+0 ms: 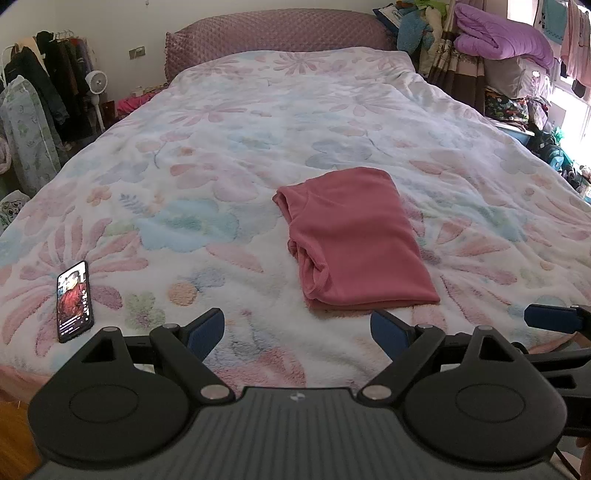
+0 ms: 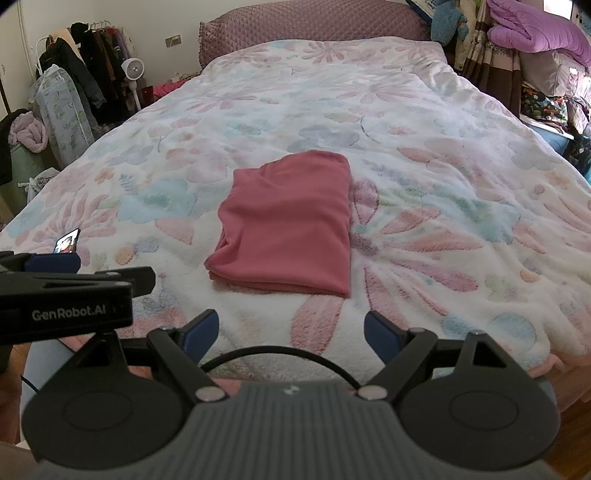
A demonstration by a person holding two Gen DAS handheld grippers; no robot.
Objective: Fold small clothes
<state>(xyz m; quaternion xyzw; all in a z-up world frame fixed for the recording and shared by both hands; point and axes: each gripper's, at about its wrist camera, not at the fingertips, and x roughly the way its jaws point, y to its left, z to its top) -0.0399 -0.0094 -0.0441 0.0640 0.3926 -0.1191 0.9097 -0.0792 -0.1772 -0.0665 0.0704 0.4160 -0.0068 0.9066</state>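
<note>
A pink garment [image 1: 354, 236] lies folded into a flat rectangle on the floral bedspread [image 1: 258, 122], near the bed's foot; in the right wrist view the garment [image 2: 291, 225] shows its layered edge toward me. My left gripper [image 1: 297, 330] hangs open just short of the garment's near edge, with nothing between its blue pads. My right gripper [image 2: 290, 334] is also open and empty, a little back from the garment over the bed's foot. A blue pad of the right gripper [image 1: 554, 317] pokes in at the right of the left wrist view, and the left gripper's body [image 2: 66, 291] fills the left of the right wrist view.
A phone [image 1: 73, 301] with its screen lit lies on the bedspread, left of the garment. A clothes rack [image 1: 48, 77] and a fan [image 1: 96, 83] stand left of the bed. Piled bedding [image 1: 502, 37] and bags crowd the right side. The padded headboard [image 1: 277, 33] closes the far end.
</note>
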